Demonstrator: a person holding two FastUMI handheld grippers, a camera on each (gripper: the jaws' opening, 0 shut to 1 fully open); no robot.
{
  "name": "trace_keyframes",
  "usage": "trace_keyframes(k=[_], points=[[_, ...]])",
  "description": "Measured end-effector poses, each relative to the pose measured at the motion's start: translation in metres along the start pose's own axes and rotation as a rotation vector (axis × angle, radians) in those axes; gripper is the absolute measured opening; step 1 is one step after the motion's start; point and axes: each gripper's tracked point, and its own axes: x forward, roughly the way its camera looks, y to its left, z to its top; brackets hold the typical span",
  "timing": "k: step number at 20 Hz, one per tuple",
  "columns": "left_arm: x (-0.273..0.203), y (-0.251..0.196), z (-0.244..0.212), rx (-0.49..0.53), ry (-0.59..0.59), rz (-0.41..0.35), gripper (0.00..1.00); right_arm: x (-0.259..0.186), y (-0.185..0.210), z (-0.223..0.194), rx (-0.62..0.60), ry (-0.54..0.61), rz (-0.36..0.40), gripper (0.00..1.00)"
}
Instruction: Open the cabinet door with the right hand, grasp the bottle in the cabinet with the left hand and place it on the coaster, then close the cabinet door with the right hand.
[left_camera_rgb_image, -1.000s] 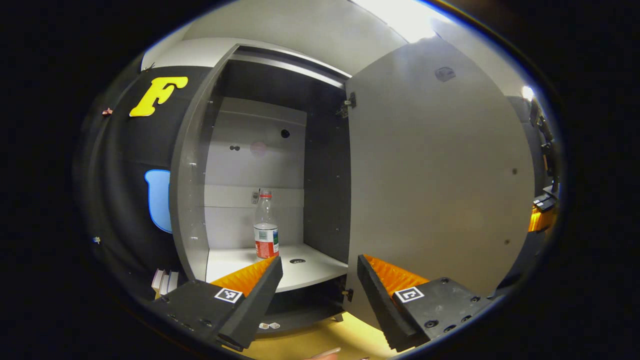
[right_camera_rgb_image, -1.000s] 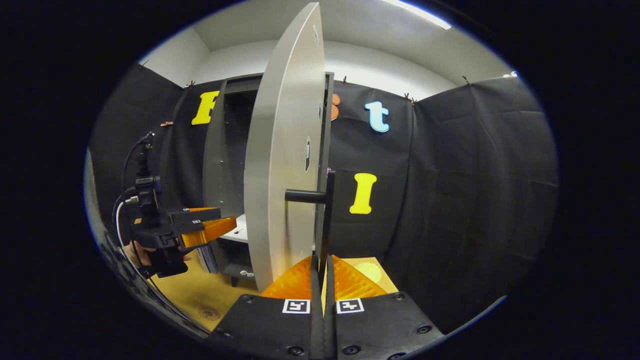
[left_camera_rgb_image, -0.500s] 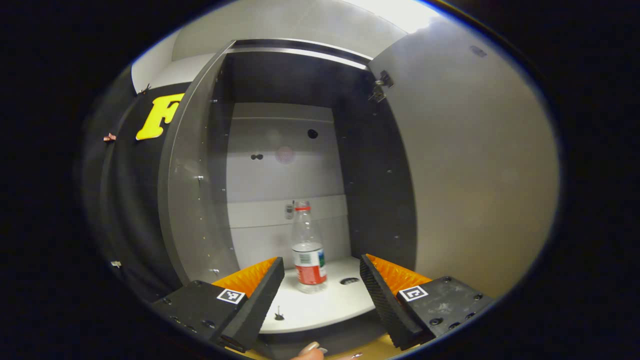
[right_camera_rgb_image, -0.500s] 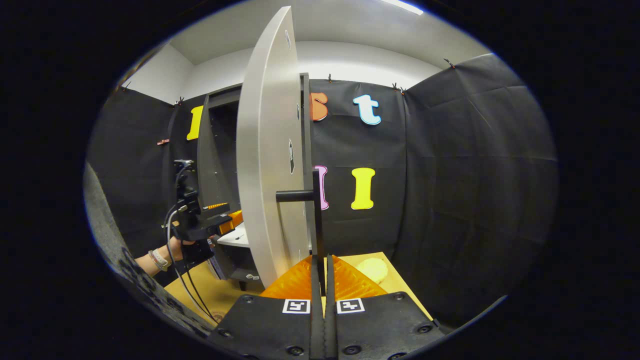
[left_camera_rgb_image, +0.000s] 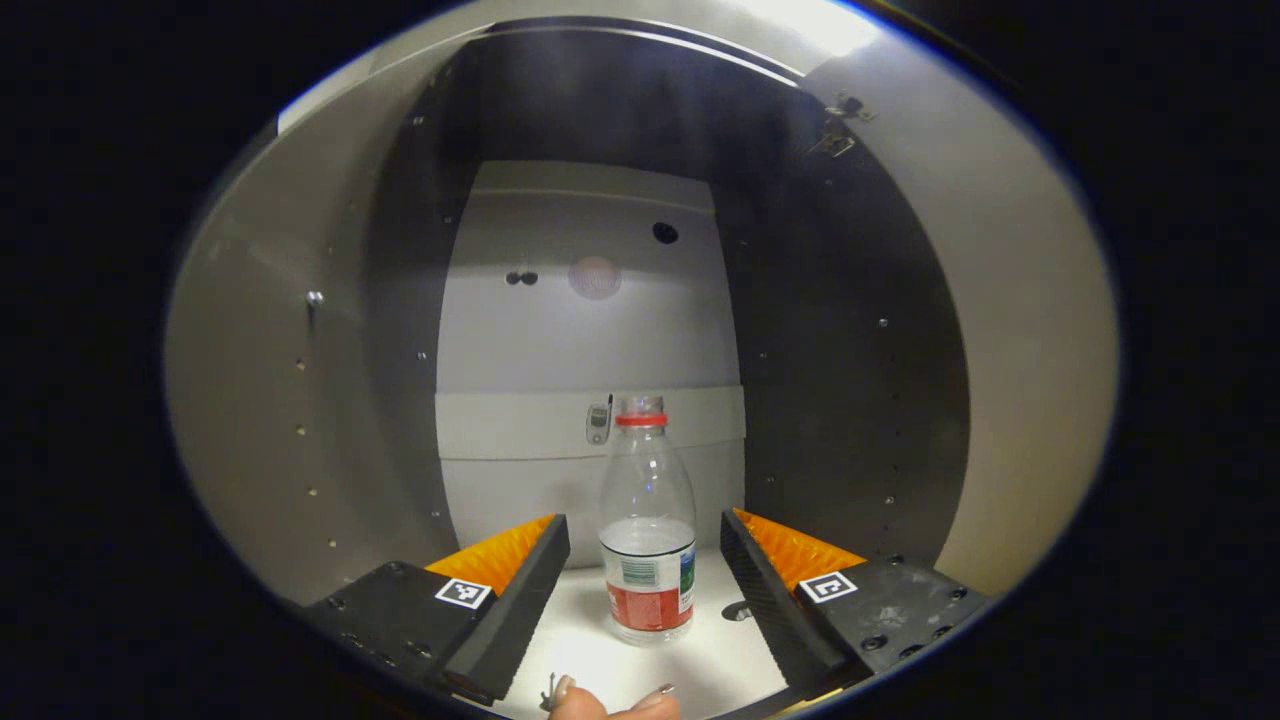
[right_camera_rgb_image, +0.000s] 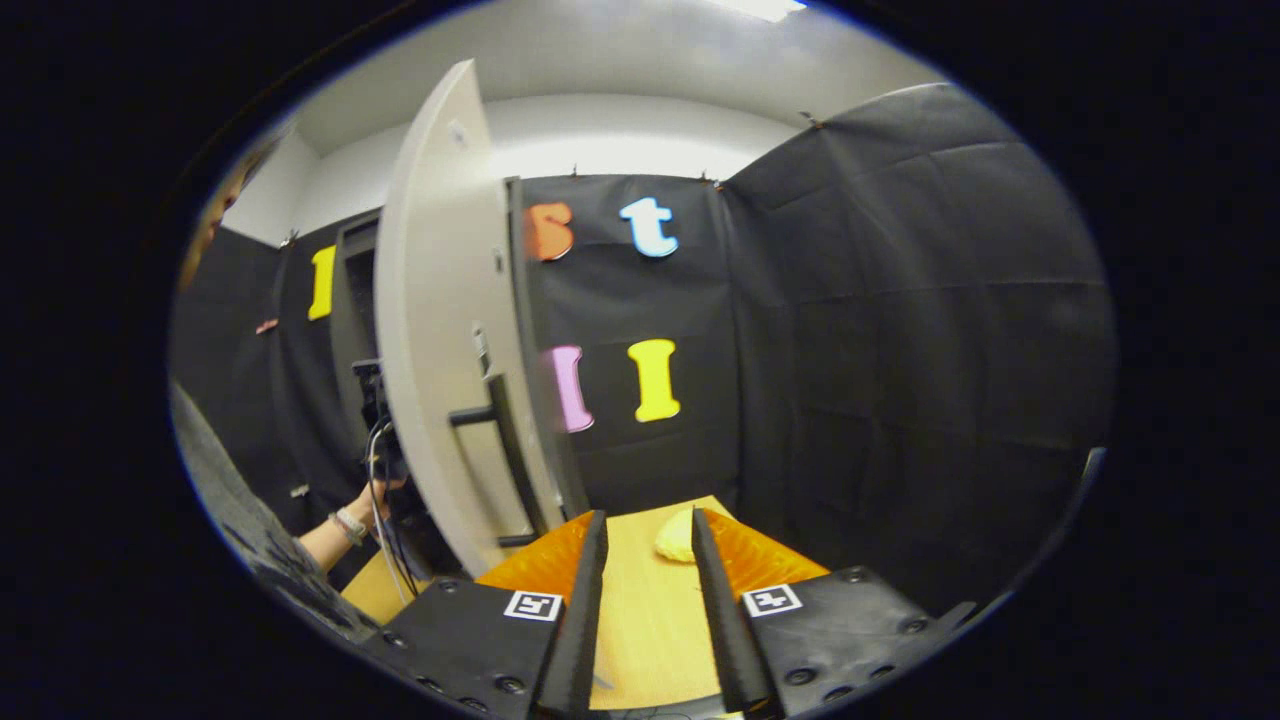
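Bottle (left_camera_rgb_image: 648, 540) upright on the cabinet shelf (left_camera_rgb_image: 700, 660) — between the left gripper (left_camera_rgb_image: 645, 560)'s wide-spread fingers, untouched.
Right gripper (right_camera_rgb_image: 640, 570) — fingers parted, empty — sits beside the open cabinet door (right_camera_rgb_image: 440, 330).

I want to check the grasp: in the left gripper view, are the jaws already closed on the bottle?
No. The left gripper stands open, and the bottle is upright between its jaws with a gap on each side.

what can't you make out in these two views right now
- Coaster: right gripper view, a pale yellow patch partly behind the right gripper's finger; blurred, outline unclear.
- Bottle: left gripper view, label print too small; it stands between the open left gripper's fingers, depth unclear.
- Cabinet door handle: motion-blurred.
- Person's hand: mostly behind the door.
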Motion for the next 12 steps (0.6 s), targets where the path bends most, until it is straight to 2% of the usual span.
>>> trace_keyframes(k=[2,3,6,8,9,10,12], points=[[0.017,0.004,-0.006,0.027,0.010,0.015,0.96,0.010,-0.030,0.007,0.036,-0.043,-0.097,0.63],[0.024,0.003,-0.009,0.037,0.018,0.014,0.96,0.014,-0.040,0.008,0.032,-0.054,-0.127,0.83],[0.046,-0.001,-0.017,0.021,0.035,0.006,0.96,0.024,-0.048,0.012,0.022,-0.066,-0.137,0.84],[0.058,0.006,-0.020,0.032,0.044,0.041,0.96,0.030,-0.044,0.019,0.048,-0.083,-0.117,0.87],[0.061,0.008,-0.020,0.038,0.046,0.053,0.96,0.034,-0.047,0.022,0.057,-0.091,-0.120,0.77],[0.060,0.006,-0.020,0.035,0.049,0.049,0.96,0.037,-0.049,0.024,0.065,-0.098,-0.124,0.87],[0.057,0.003,-0.018,0.015,0.054,0.029,0.79,0.039,-0.048,0.029,0.090,-0.108,-0.115,0.87]])
